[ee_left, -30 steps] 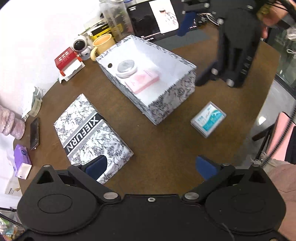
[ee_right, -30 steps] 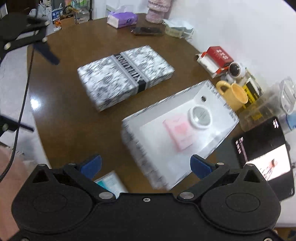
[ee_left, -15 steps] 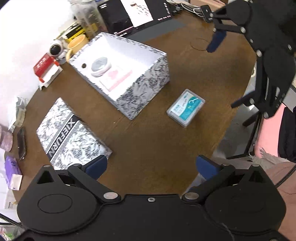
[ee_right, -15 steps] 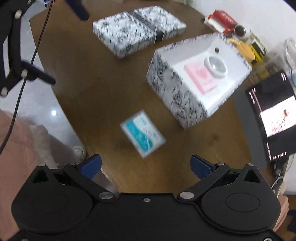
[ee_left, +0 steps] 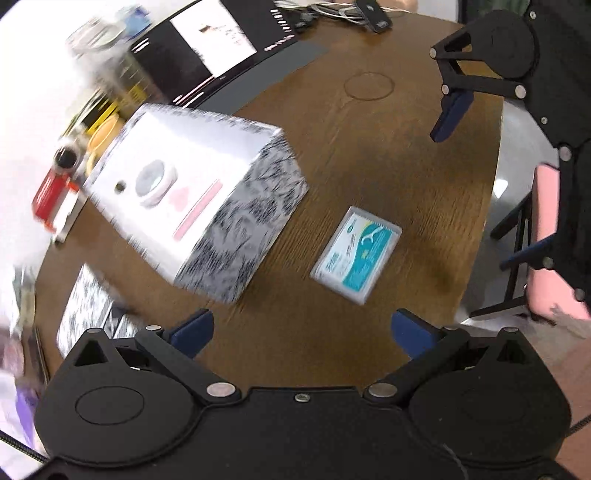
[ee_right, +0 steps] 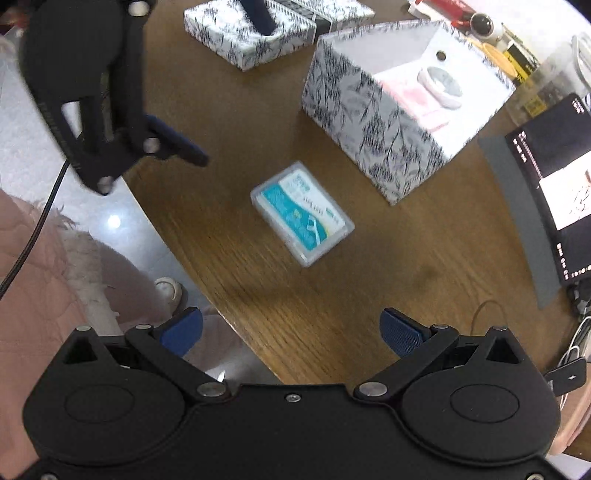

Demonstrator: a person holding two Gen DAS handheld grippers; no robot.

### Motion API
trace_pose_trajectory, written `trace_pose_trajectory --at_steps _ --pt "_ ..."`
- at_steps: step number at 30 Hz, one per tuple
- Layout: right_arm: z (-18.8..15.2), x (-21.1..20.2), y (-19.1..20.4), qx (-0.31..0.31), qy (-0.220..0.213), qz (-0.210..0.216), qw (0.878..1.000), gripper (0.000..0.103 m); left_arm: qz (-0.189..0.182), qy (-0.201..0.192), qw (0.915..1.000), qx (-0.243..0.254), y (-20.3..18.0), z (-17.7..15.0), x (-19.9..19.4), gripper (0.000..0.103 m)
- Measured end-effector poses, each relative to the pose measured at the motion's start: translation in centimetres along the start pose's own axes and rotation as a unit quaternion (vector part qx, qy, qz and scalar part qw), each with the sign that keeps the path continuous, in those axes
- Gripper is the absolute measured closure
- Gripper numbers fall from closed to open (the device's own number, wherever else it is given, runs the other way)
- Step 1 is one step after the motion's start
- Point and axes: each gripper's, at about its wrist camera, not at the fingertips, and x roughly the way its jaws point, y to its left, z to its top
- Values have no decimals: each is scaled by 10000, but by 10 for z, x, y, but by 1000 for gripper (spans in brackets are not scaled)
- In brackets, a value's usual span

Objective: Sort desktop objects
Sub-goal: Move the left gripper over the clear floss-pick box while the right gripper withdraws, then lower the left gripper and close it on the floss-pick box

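Left wrist view: left gripper point(ee_left: 301, 330) jaws spread wide, nothing between them, hovering over the near edge of the round wooden tabletop point(ee_left: 369, 147). It now sits lower and closer than half a second ago, so the teal floss-pick case point(ee_left: 356, 254) fills more of the view, lying flat near the right edge, just beside the open patterned box point(ee_left: 236, 236) but not touching it. The box already holds a round white tin point(ee_left: 155, 181) and a pink packet point(ee_left: 197, 212); the box lid point(ee_left: 86, 310) lies apart near the left edge. Heavy motion blur on the left side, so the clutter there is unclear. Right gripper point(ee_left: 480, 177) hangs above the right edge, jaws parted, empty. Right wrist view: right gripper point(ee_right: 291, 330) released, blue pads wide, now pointed at the floss-pick case point(ee_right: 303, 212), which has come nearer to centre than half a second ago. Patterned box point(ee_right: 391, 129) just beyond it; lid point(ee_right: 229, 33) near the far edge with the left gripper point(ee_right: 199, 88) above it, open. Judgement: both tools are closing in on the case, likely the last loose item; a grasp comes next, then the box.
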Motion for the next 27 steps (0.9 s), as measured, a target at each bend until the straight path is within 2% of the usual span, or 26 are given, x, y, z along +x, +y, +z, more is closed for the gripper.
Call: trace_pose_trajectory --at_steps 5,12,19,27 --pt "-10 11 -6 85 18 84 9999 0 -31 -42 9989 467 -10 16 29 0" --pt "-10 25 -14 -43 83 173 9998 0 -280 77 9978 590 -13 32 62 0" --pt "-8 34 -22 -174 82 273 9994 0 -450 53 9931 1084 -25 37 77 0" --pt "-4 33 -25 -313 -35 396 9987 0 -549 283 9911 1176 -27 36 99 1"
